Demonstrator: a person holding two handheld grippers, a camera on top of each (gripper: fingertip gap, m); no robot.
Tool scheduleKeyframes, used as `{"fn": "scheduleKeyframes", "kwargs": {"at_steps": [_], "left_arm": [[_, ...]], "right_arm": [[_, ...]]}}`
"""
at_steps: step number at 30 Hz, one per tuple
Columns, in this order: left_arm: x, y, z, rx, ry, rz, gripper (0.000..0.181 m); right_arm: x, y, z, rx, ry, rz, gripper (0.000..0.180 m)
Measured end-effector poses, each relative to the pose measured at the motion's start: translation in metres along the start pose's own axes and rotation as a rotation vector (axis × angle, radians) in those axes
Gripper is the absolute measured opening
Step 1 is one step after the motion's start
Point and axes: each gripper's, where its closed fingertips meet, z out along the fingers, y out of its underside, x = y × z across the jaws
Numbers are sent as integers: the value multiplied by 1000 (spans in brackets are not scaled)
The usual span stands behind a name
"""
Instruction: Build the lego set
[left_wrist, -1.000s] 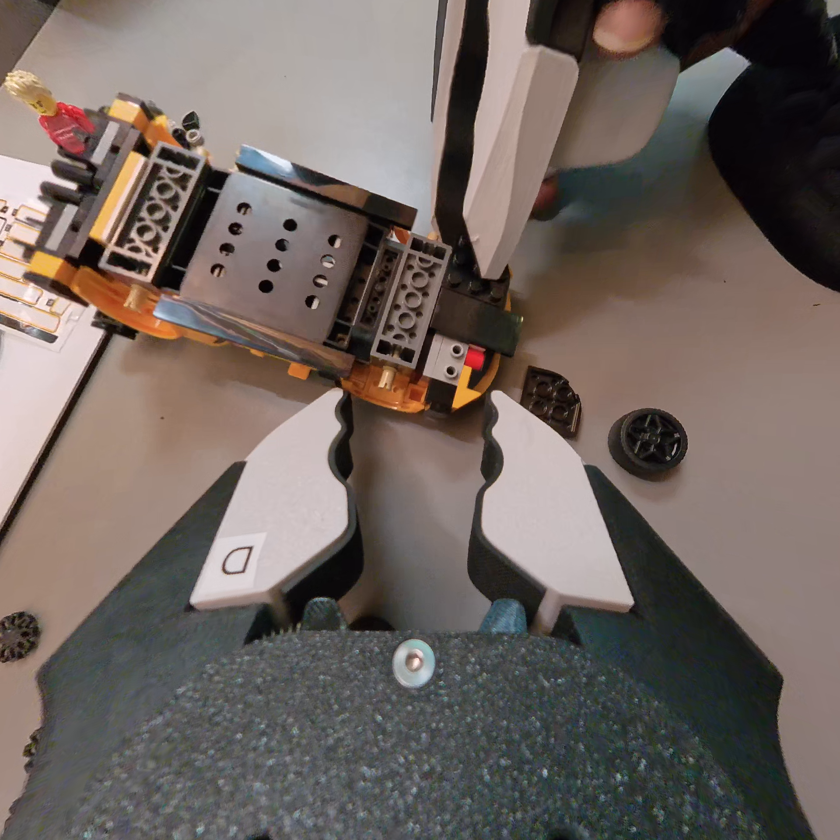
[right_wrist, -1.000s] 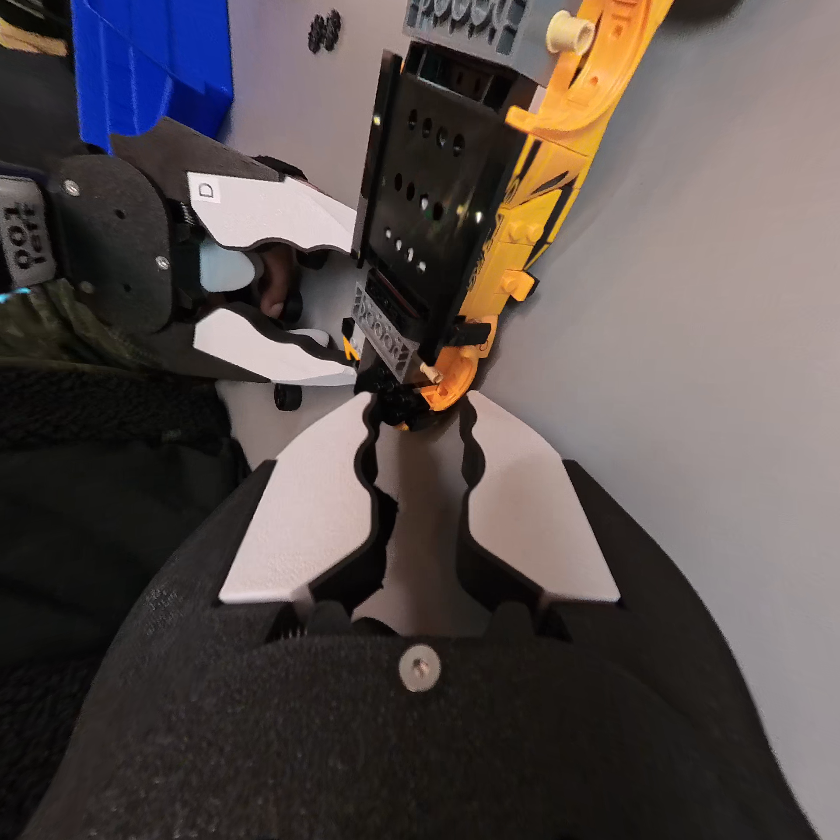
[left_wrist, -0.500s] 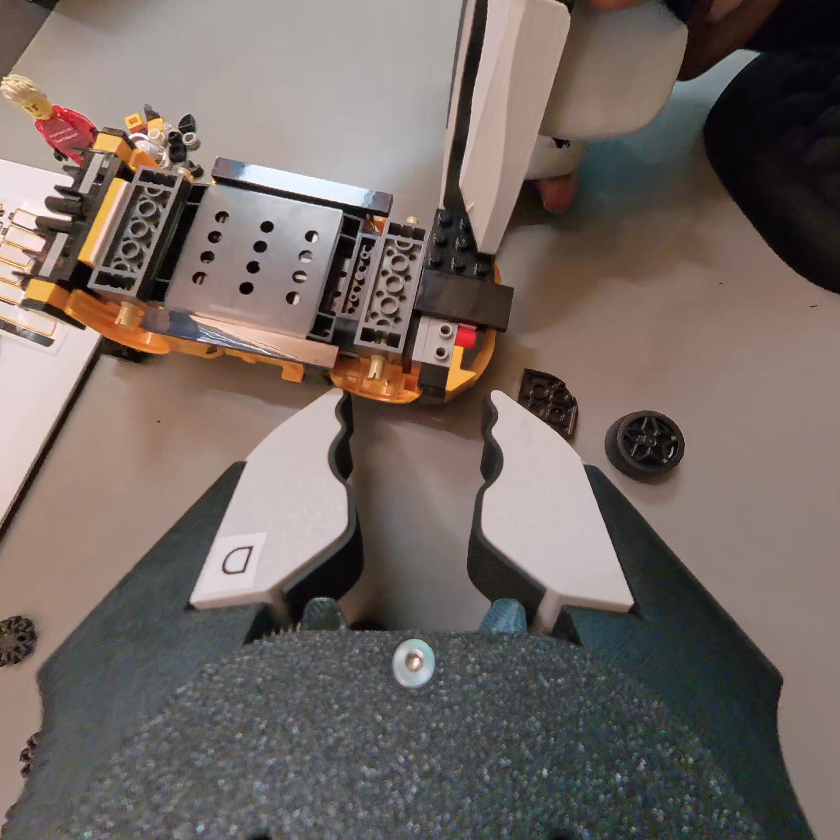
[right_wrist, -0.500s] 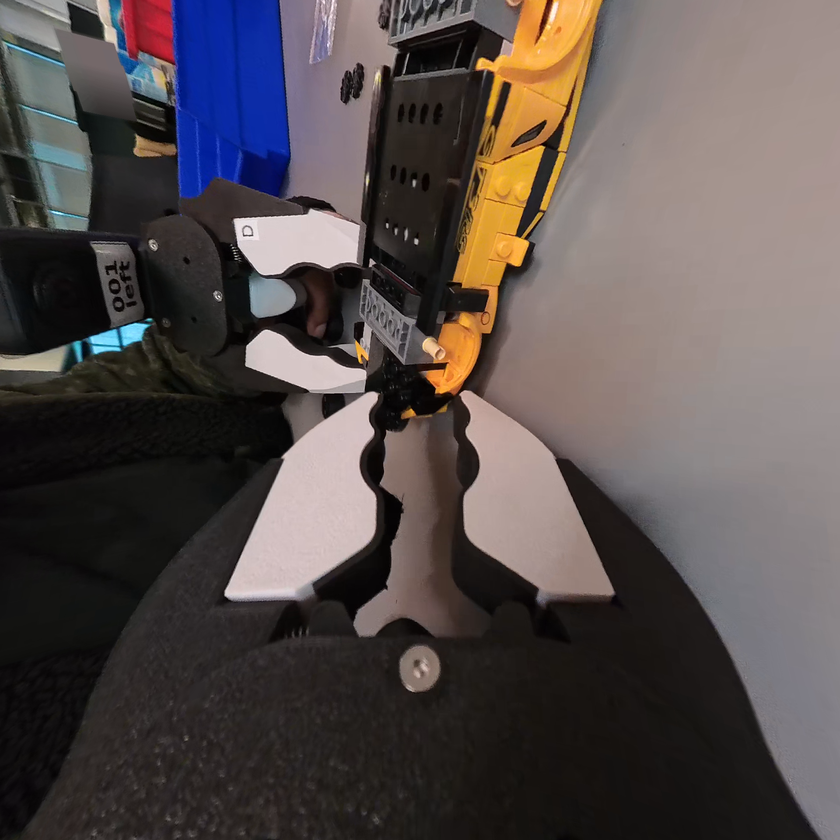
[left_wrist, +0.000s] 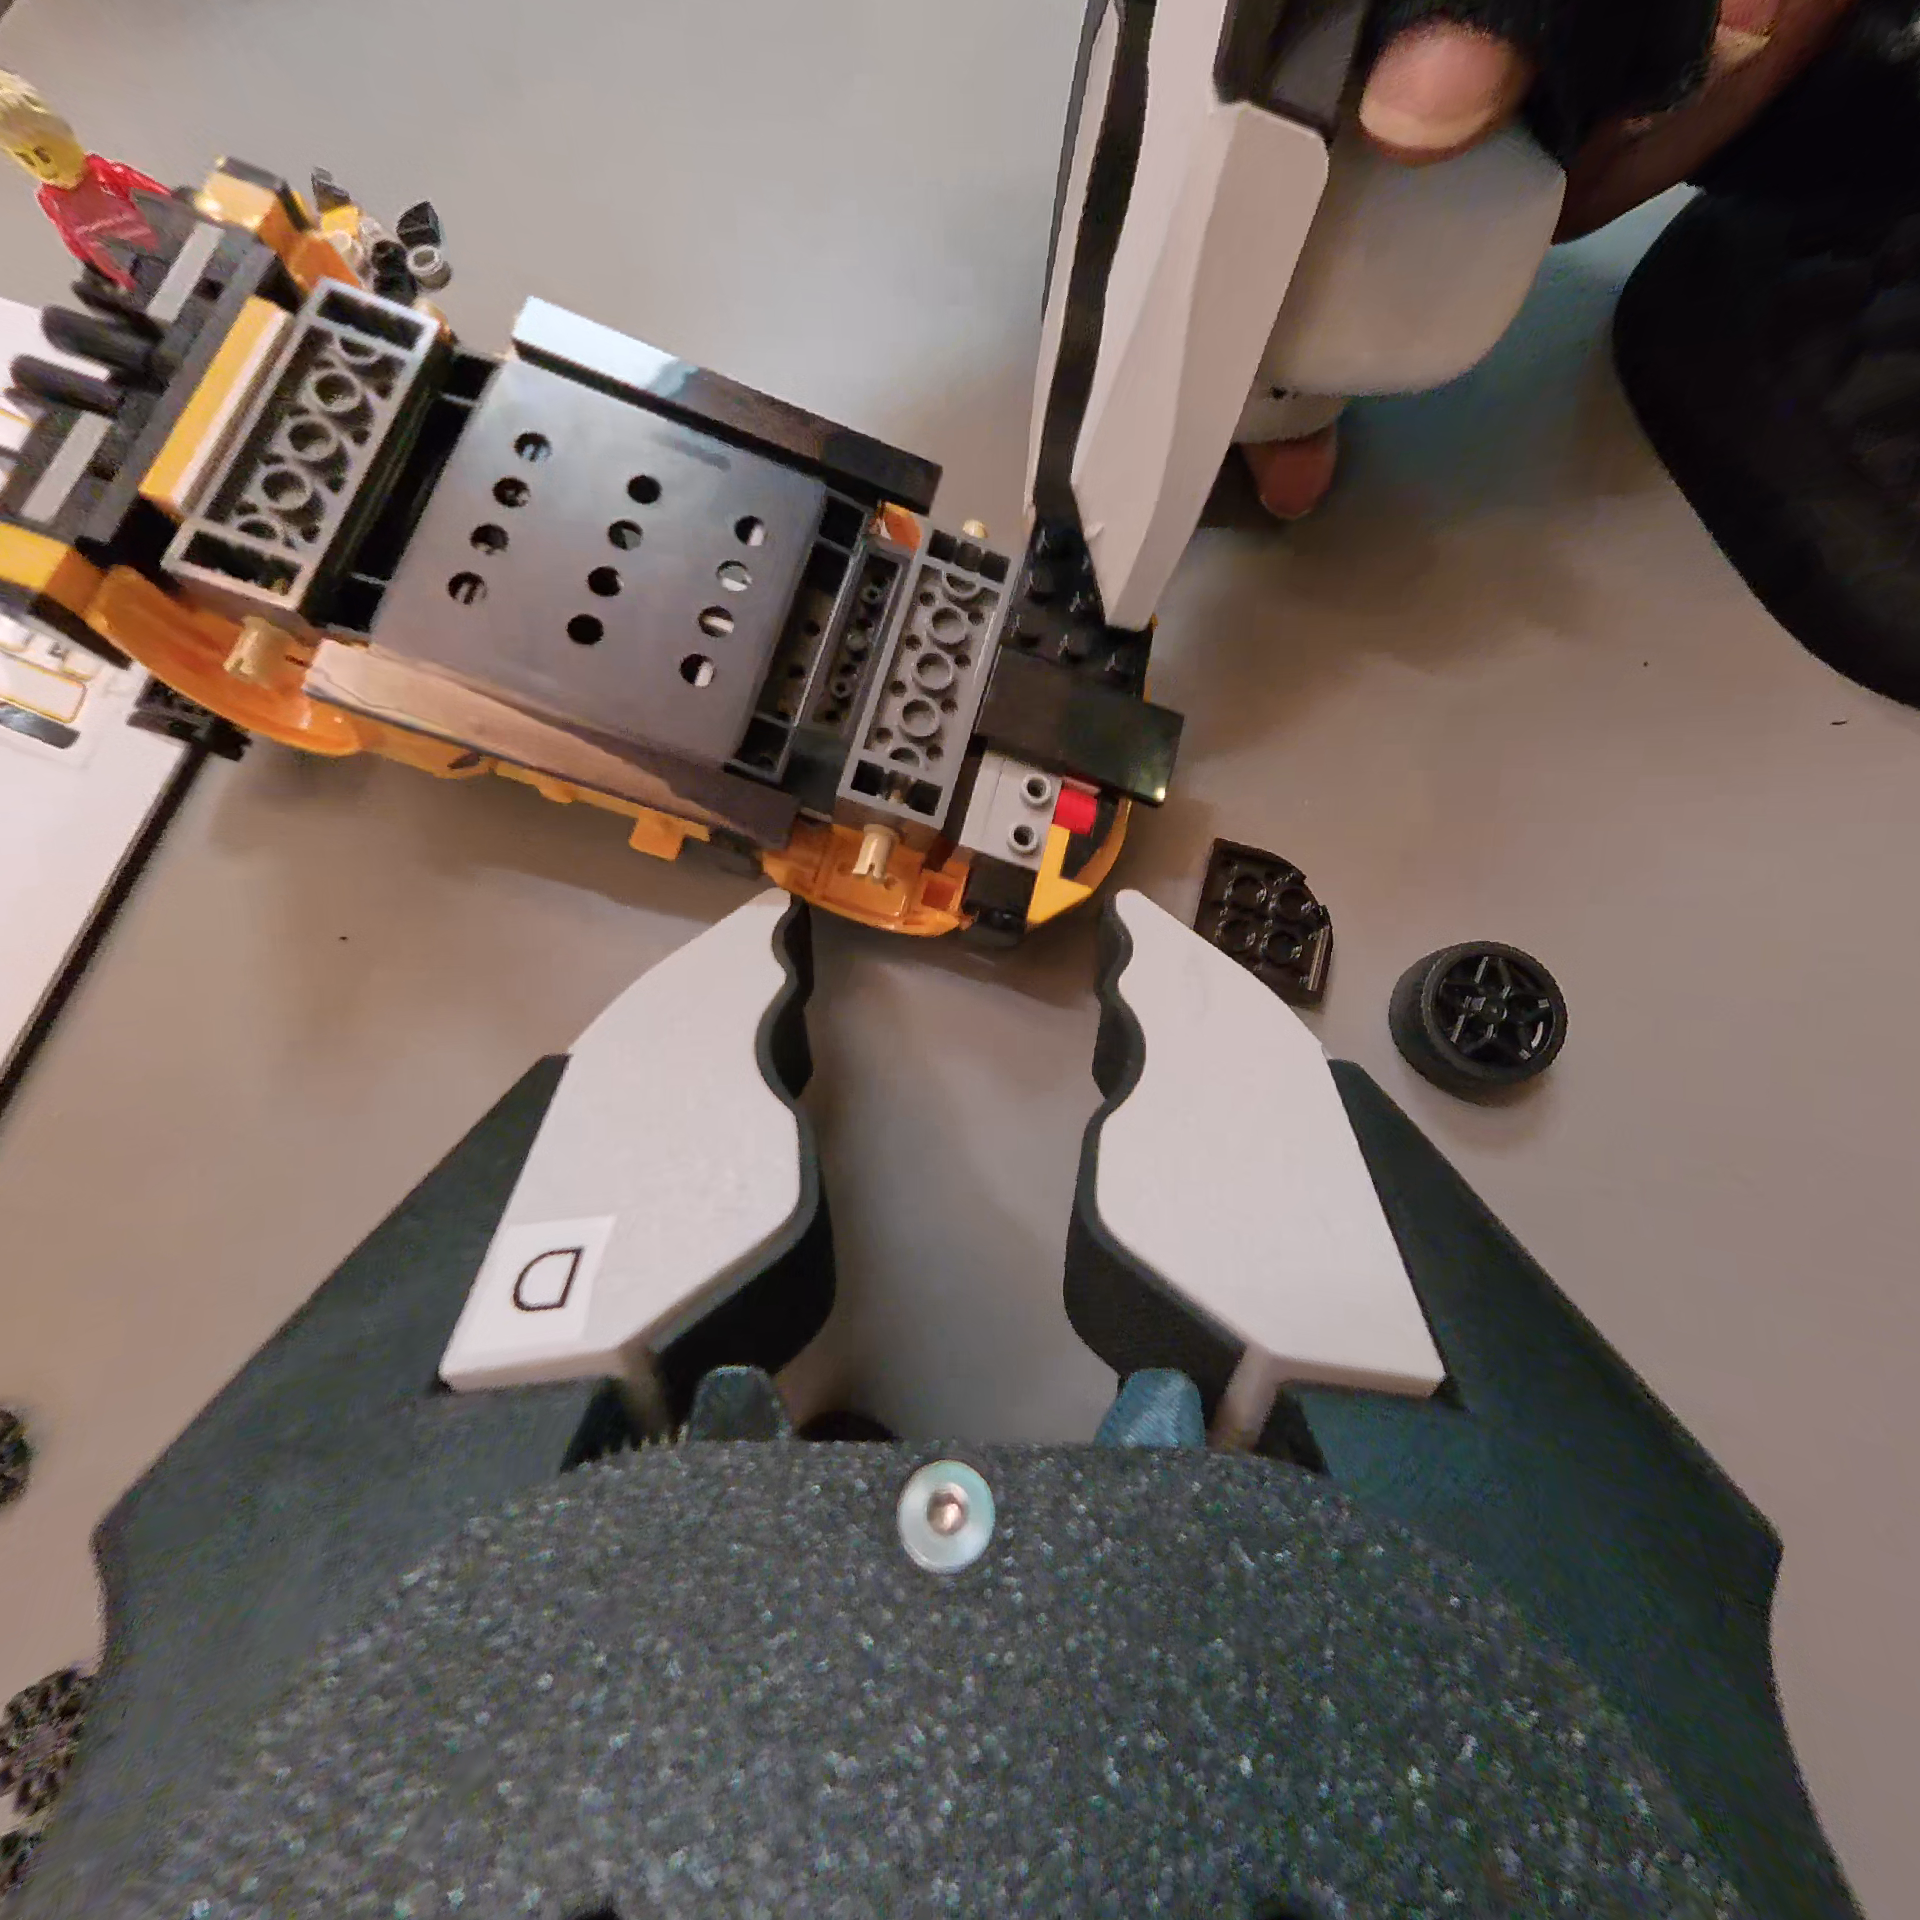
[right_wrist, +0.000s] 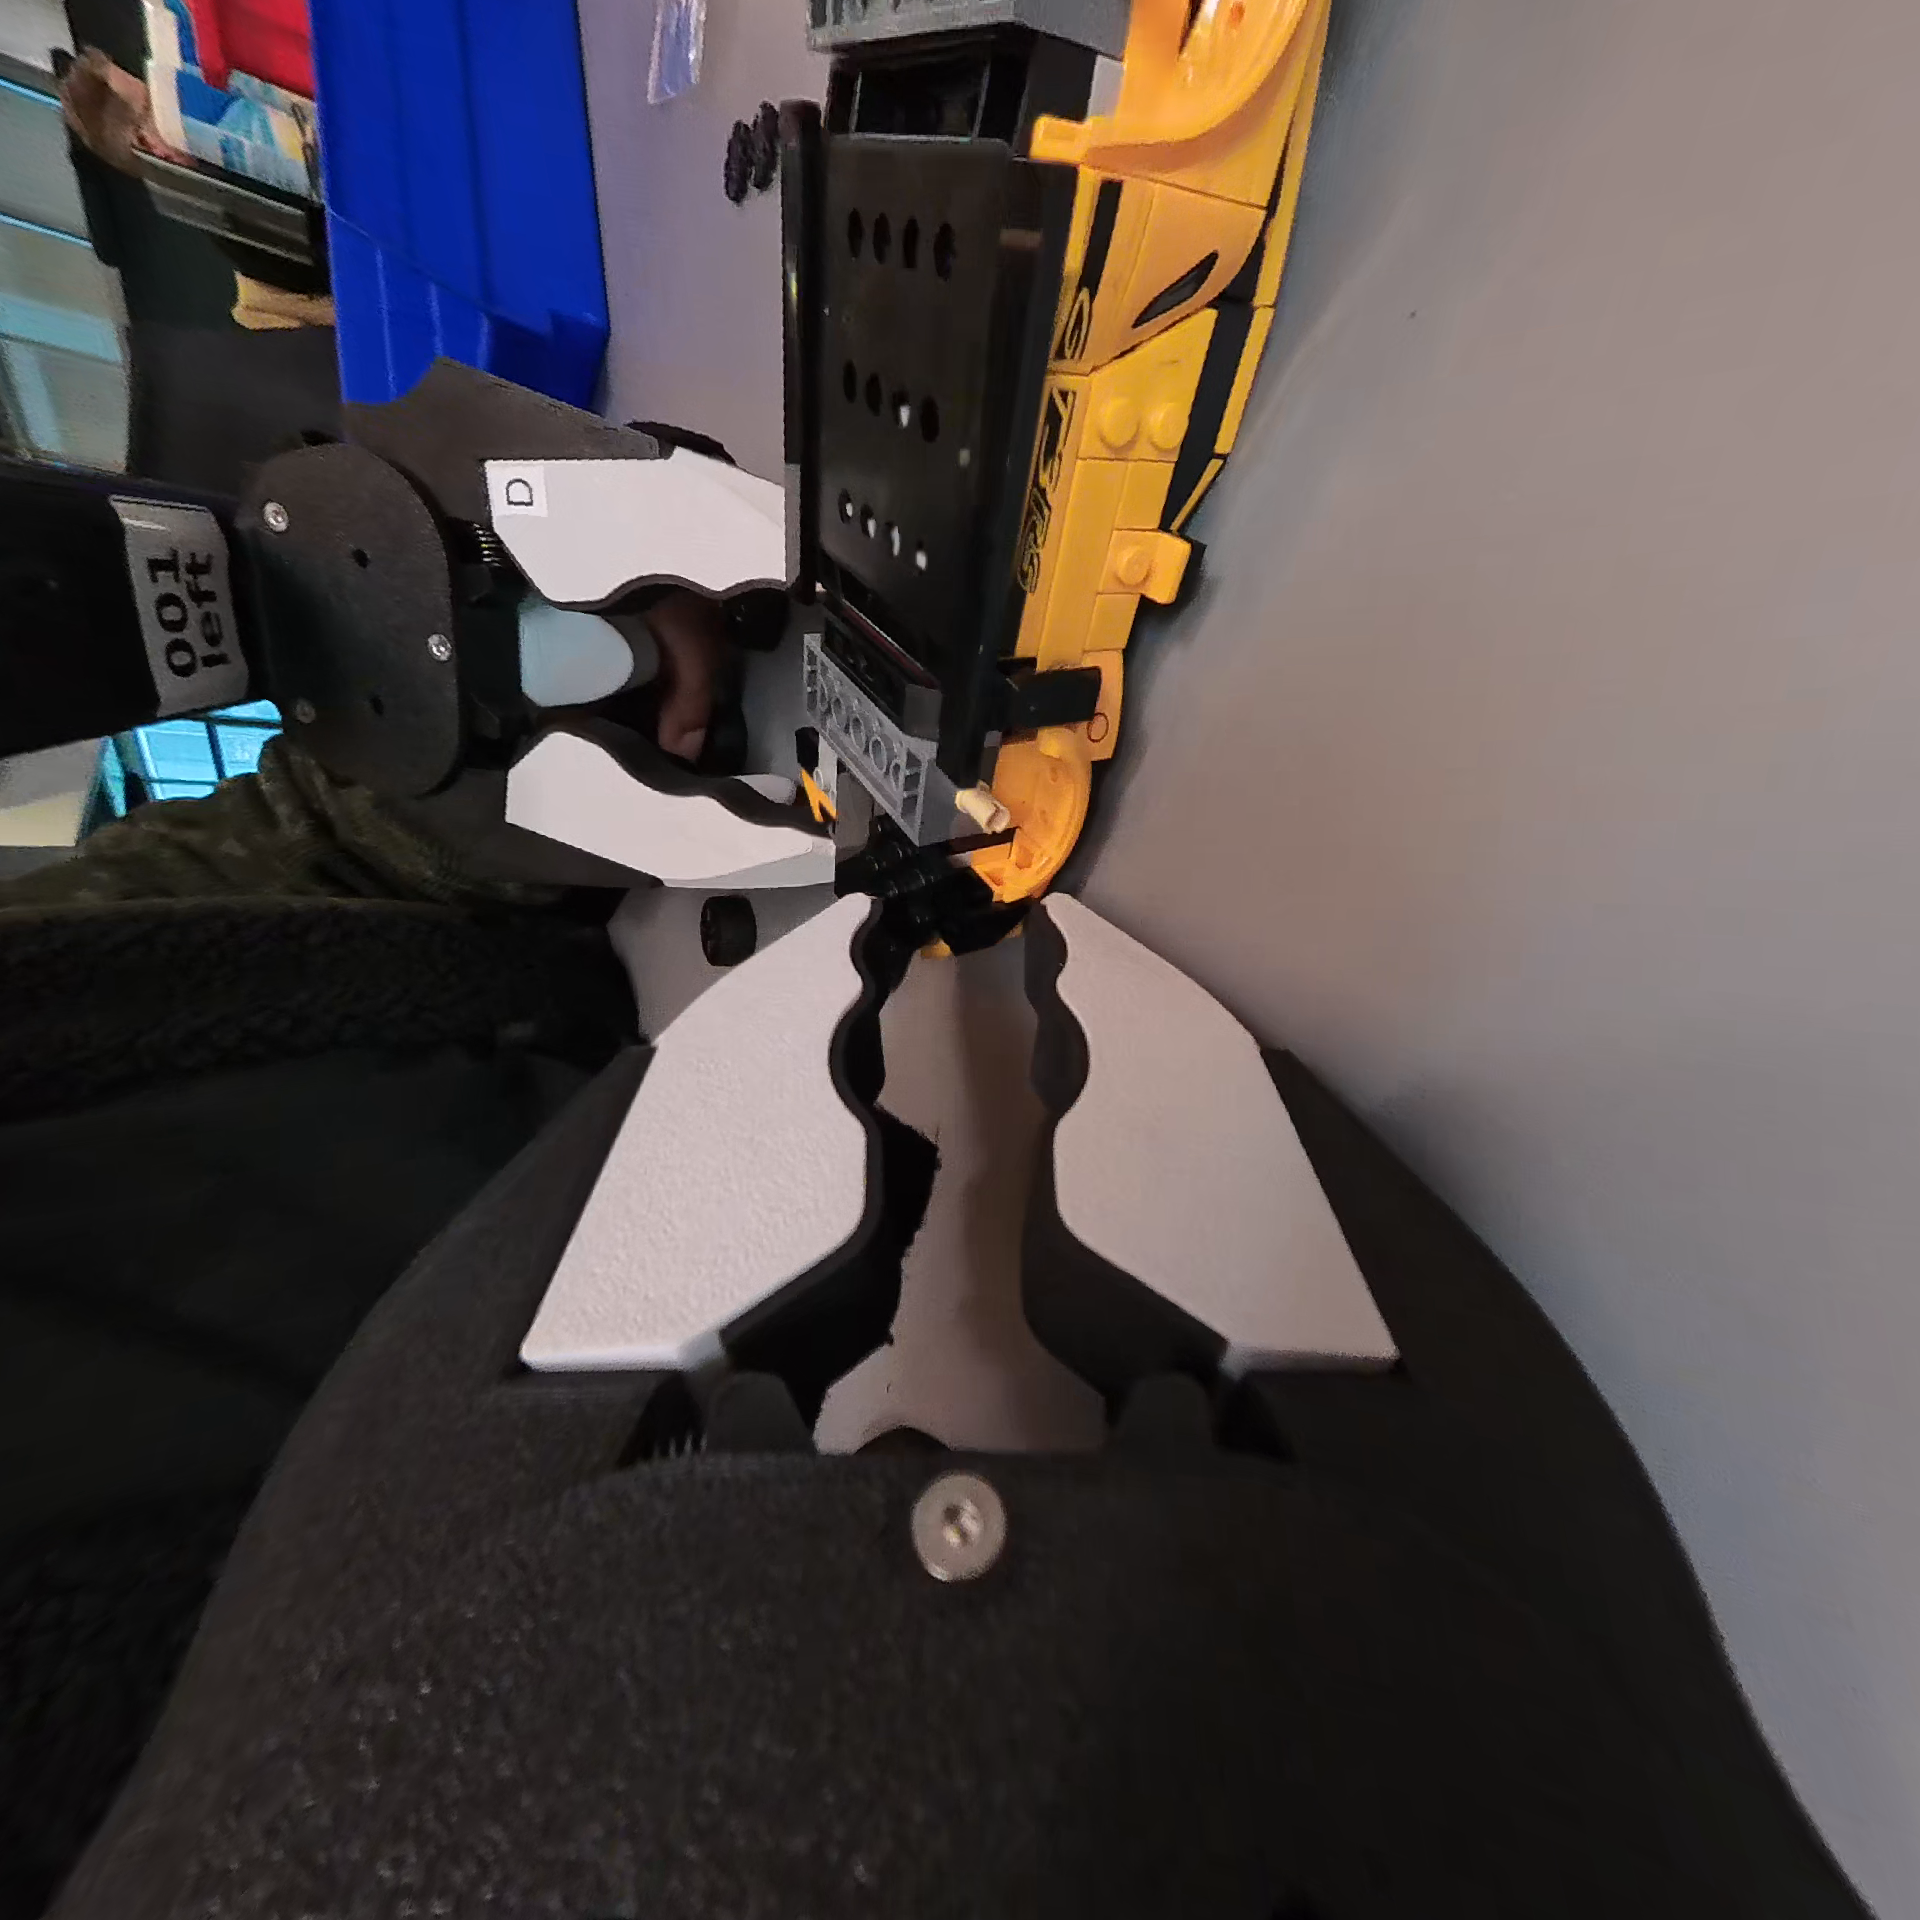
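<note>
The surface (left_wrist: 1558, 727) is plain grey and matt. Behind it stands a blue bin (right_wrist: 457, 197), and a bright window (right_wrist: 52, 343) is far behind.

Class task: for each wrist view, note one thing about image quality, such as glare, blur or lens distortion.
Left wrist view: glare streaks the car's glossy black underside; the thumb at top is soft. Right wrist view: wide-angle bending curves the table; the background beyond the blue bin is blurred.
</note>
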Motion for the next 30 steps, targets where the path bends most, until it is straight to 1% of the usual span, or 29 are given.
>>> {"fn": "scheduleKeyframes", "kwargs": {"at_steps": [11,12,14,16,18,21,23,25,27,30], "left_arm": [[0,0,0,3,4,4,50],[0,-1,0,9,2,7,50],[2,-2,-1,15,11,10,51],[5,-4,-2,26,28,13,50],[7,-4,-4,22,46,20,50],[6,-4,-14,16,36,52,47],[9,-3,-21,13,47,80,43],[15,-2,-27,8,70,123,41],[18,1,-32,-4,75,173,42],[25,7,-38,-29,118,235,42]], "right_arm": [[-1,-2,-5,35,8,-13,25],[-1,-2,-8,46,11,-29,26],[-5,2,-15,60,24,-72,35],[-5,9,-21,74,118,-184,34],[-13,19,-20,62,220,-355,28],[-24,34,-3,8,361,-642,22],[-23,38,10,-40,464,-826,22],[-20,40,20,-106,533,-968,23],[-19,42,29,-174,533,-1017,27],[-17,41,35,-226,515,-961,31]]}}
